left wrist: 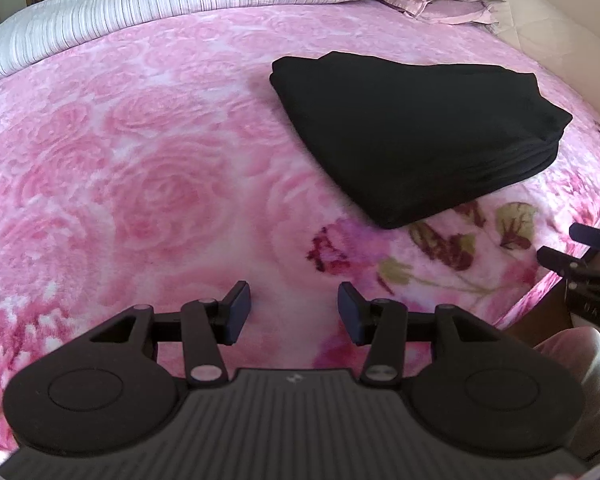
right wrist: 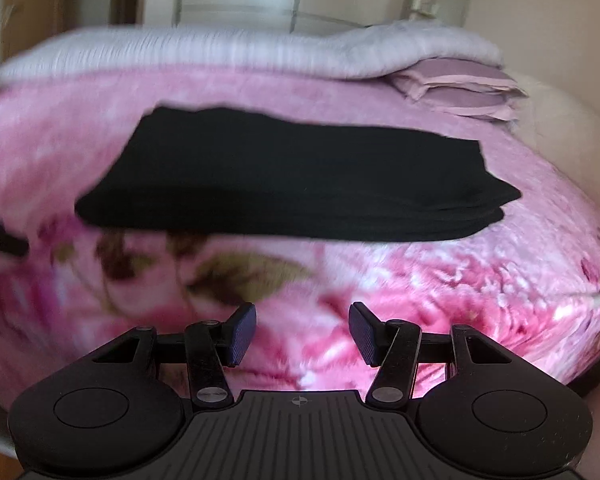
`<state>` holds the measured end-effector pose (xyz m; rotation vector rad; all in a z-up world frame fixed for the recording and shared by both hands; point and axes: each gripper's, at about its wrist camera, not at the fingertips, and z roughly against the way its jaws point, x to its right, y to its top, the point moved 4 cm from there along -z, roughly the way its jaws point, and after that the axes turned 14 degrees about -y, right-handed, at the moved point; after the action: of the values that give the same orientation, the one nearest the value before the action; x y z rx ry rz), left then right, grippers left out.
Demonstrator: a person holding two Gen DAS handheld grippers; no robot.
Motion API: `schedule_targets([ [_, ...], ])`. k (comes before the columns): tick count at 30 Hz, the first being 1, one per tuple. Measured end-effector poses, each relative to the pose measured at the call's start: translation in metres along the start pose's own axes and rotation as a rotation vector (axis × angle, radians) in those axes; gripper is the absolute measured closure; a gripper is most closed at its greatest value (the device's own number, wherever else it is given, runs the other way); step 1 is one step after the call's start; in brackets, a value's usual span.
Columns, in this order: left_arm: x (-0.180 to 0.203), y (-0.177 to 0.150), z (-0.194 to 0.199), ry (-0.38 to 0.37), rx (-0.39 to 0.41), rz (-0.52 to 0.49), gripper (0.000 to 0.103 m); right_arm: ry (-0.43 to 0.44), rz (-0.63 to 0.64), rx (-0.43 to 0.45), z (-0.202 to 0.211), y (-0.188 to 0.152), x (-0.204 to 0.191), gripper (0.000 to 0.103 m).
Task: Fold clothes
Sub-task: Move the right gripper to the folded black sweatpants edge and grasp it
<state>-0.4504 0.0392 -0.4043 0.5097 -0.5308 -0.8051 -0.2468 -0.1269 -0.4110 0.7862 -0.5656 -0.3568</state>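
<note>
Both your tools stand with jaws apart and empty: left gripper (left wrist: 294,312), right gripper (right wrist: 302,334). The folded black garment (left wrist: 412,132) lies ahead of both on the pink floral blanket (left wrist: 140,184), touching neither. From the left it sits forward and off to the right; from the right it lies dead ahead, long axis crosswise, so your right hand looks better lined up. The left view alone shows the right gripper's fingertips (left wrist: 556,258) short of the near edge; the right view is blurred.

black garment (left wrist: 412,128), pink rose-patterned blanket (left wrist: 140,160)
</note>
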Motion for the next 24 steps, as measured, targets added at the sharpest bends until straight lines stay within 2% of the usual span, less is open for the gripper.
schedule_targets([
  [2,-0.005,0.001,0.001,-0.016,0.002,0.0,0.059,-0.011,0.065,0.016,-0.001,-0.002,-0.008,0.048],
  [5,-0.01,0.003,0.001,-0.032,0.003,0.007,0.059,0.021,0.203,0.119,0.002,0.006,-0.026,0.048],
  [12,-0.019,0.005,0.001,-0.077,0.01,0.018,0.059,0.048,0.656,0.354,-0.001,0.006,-0.097,0.045],
  [14,-0.021,0.006,0.001,-0.088,0.012,0.018,0.059,0.038,0.723,0.414,-0.003,0.006,-0.11,0.044],
  [19,-0.025,0.007,0.0,-0.114,0.017,0.024,0.059,0.046,0.838,0.499,-0.006,0.007,-0.132,0.042],
  [24,-0.03,0.009,-0.001,-0.138,0.026,0.046,0.059,0.065,0.919,0.55,-0.007,0.006,-0.151,0.042],
])
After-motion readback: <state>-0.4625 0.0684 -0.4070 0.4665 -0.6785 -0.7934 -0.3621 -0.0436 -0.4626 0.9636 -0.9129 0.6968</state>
